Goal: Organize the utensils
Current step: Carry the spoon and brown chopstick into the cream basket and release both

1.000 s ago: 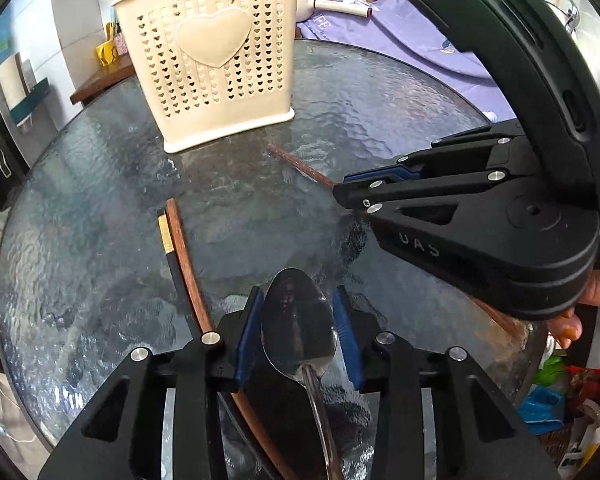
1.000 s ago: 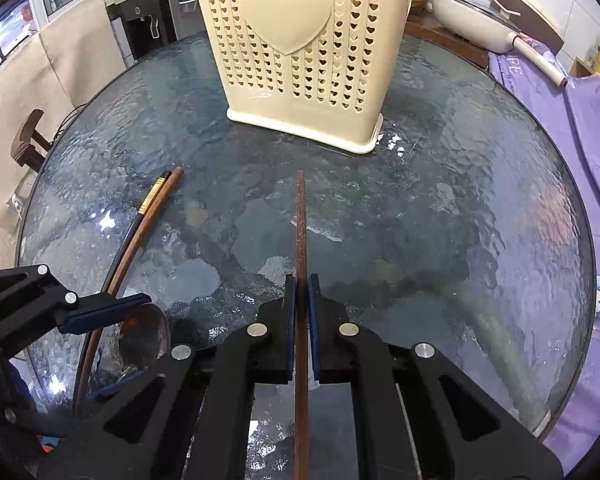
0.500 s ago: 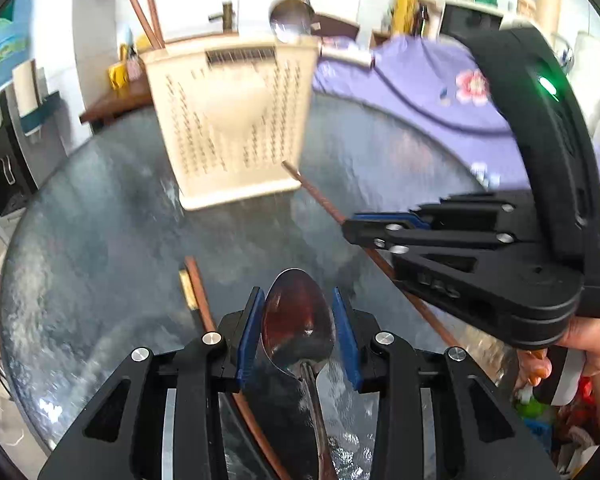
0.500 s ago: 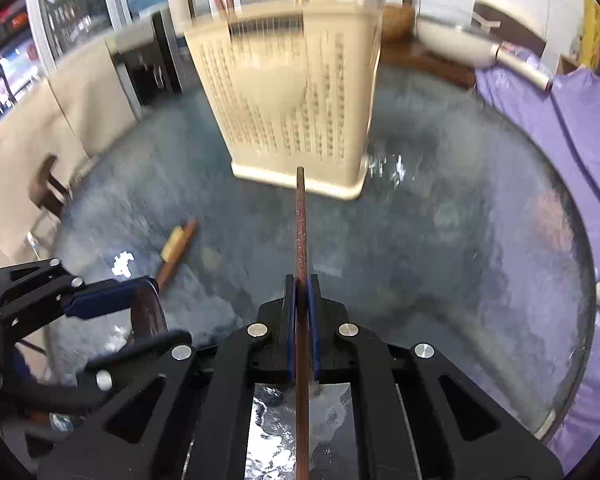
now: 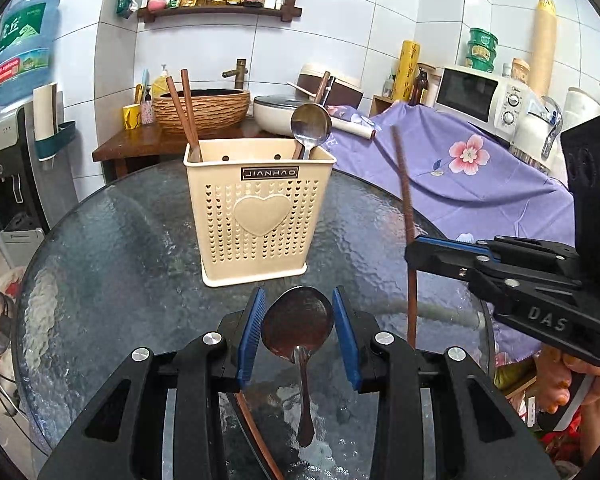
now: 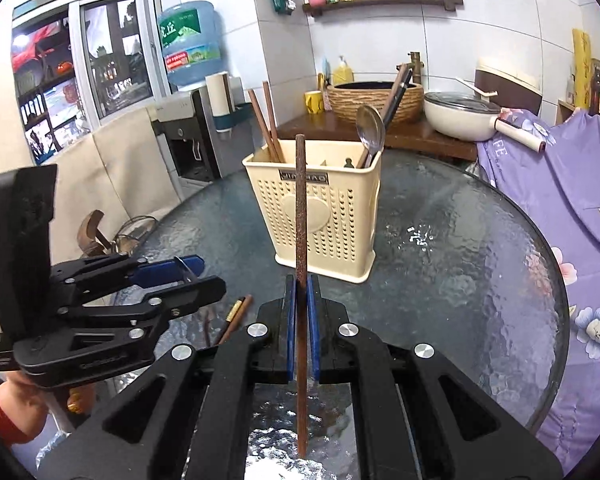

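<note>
A cream perforated utensil holder (image 5: 260, 216) with a heart stands on the round glass table (image 5: 112, 264); it also shows in the right wrist view (image 6: 332, 216). It holds two brown chopsticks (image 5: 182, 112) and a metal spoon (image 5: 310, 126). My left gripper (image 5: 298, 328) is shut on a metal spoon (image 5: 298, 326), held above the table short of the holder. My right gripper (image 6: 301, 308) is shut on a brown chopstick (image 6: 301, 208) that points up toward the holder. The right gripper appears in the left wrist view (image 5: 452, 250), right of the holder.
Two more chopsticks (image 6: 232, 318) lie on the glass at the left front. A purple flowered cloth (image 5: 472, 184) covers furniture right of the table. A wooden counter with a woven basin (image 5: 202, 106) and a white pot (image 6: 460, 114) stands behind. A water dispenser (image 5: 8, 168) is at the left.
Both grippers have lifted and tilted up with the spoon and chopstick, so the views now look level at the holder's top instead of down at the glass.
</note>
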